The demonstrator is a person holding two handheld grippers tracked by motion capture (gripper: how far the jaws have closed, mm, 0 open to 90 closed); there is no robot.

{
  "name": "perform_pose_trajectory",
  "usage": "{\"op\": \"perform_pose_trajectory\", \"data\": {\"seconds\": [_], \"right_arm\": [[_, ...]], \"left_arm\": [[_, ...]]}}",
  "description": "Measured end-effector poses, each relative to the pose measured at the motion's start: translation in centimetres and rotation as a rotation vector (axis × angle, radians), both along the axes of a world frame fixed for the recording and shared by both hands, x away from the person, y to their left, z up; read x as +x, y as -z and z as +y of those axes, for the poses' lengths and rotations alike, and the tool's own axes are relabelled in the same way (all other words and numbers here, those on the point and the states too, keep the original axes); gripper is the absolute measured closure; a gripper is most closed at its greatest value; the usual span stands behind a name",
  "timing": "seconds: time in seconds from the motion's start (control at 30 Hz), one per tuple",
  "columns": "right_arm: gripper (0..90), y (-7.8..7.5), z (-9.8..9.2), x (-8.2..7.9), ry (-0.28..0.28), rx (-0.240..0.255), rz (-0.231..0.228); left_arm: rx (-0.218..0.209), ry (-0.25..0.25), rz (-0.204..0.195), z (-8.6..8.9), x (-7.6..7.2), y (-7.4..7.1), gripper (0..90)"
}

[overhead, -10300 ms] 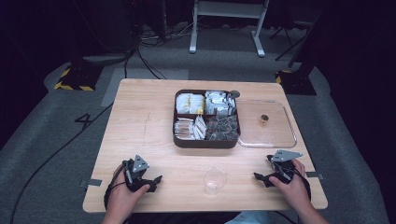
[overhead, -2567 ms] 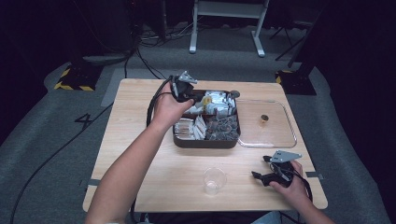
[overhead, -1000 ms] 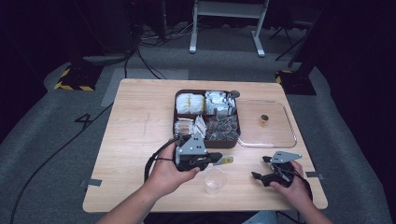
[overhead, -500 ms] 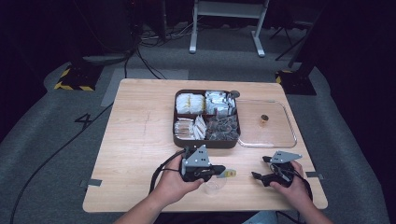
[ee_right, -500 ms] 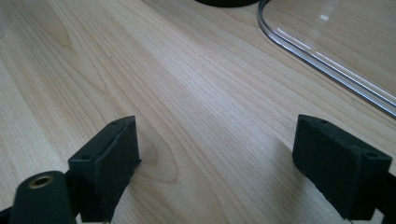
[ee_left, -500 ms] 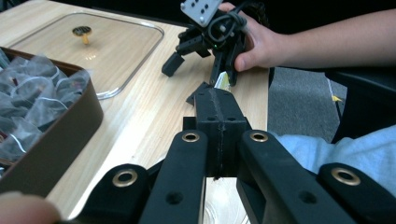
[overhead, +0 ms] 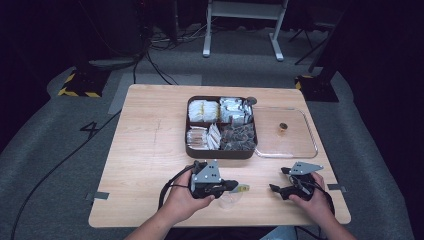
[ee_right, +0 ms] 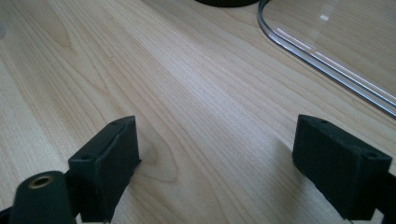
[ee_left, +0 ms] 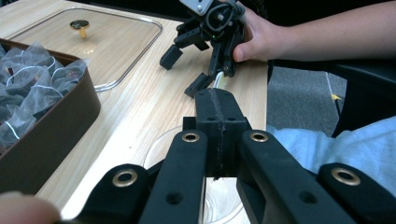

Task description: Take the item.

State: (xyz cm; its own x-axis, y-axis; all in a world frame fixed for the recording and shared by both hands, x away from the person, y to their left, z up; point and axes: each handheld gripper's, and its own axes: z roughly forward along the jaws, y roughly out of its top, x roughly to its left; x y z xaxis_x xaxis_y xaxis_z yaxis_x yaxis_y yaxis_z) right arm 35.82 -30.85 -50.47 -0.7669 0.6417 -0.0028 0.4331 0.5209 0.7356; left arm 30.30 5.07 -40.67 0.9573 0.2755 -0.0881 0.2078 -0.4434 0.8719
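Note:
My left gripper (overhead: pixel 234 186) hovers over a small clear cup (overhead: pixel 230 201) near the table's front edge. It is shut on a small yellow sachet (overhead: pixel 243 188) that pokes out past the jaw tips. In the left gripper view the closed jaws (ee_left: pixel 217 100) sit above the cup's rim (ee_left: pixel 156 154), and a sliver of the sachet (ee_left: pixel 220 82) shows beyond them. My right gripper (overhead: pixel 276 188) rests open on the wood at the front right, nothing between its jaws (ee_right: pixel 215 168).
A brown four-compartment box (overhead: pixel 220 153) of sachets and tea bags stands mid-table. Its clear lid (overhead: pixel 295 142) with a small knob (overhead: pixel 283 126) lies flat to its right, and its edge (ee_right: pixel 322 60) runs just ahead of my right gripper. Bare wood spans the table's left half.
The left gripper left its resting spot, reached into the box, then came back to the cup with the sachet. Over the last half second it barely shifted. The right gripper stayed put.

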Motion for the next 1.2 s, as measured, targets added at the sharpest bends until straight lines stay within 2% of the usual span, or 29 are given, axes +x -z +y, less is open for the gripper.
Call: {"op": "perform_pose_trajectory", "data": {"seconds": [0.1, 0.2, 0.27, 0.3, 0.47, 0.6, 0.8, 1.03, 1.2], "right_arm": [[14.8, 0.0, 0.0, 0.0, 0.0, 0.0, 0.0], [14.8, 0.0, 0.0, 0.0, 0.0, -0.001, 0.0], [14.8, 0.0, 0.0, 0.0, 0.0, 0.0, 0.0], [14.8, 0.0, 0.0, 0.0, 0.0, 0.0, 0.0], [14.8, 0.0, 0.0, 0.0, 0.0, 0.0, 0.0], [14.8, 0.0, 0.0, 0.0, 0.0, 0.0, 0.0], [14.8, 0.0, 0.0, 0.0, 0.0, -0.002, 0.0], [14.9, 0.0, 0.1, -0.2, 0.016, 0.0, 0.0], [14.9, 0.0, 0.1, -0.2, 0.018, 0.001, 0.0]], "left_arm": [[0.001, -0.004, 0.004, 0.1, 0.0, 0.2, 90.0], [0.005, 0.015, 0.023, 0.1, 0.2, 0.4, 89.6], [0.017, 0.024, 0.026, 0.0, 0.1, 0.4, 69.8], [0.023, 0.021, 0.02, 0.0, 0.1, 0.4, 64.8], [0.024, 0.0, 0.009, 0.1, 0.3, 0.5, 52.9], [0.031, -0.015, 0.001, 0.1, 0.4, 0.5, 49.9], [0.057, -0.046, -0.032, 0.2, 0.3, 0.0, 45.5], [0.072, -0.132, -0.033, 1.2, 0.2, -1.1, 42.5], [0.107, -0.194, -0.04, 2.6, 0.3, -1.9, 39.5]]}}
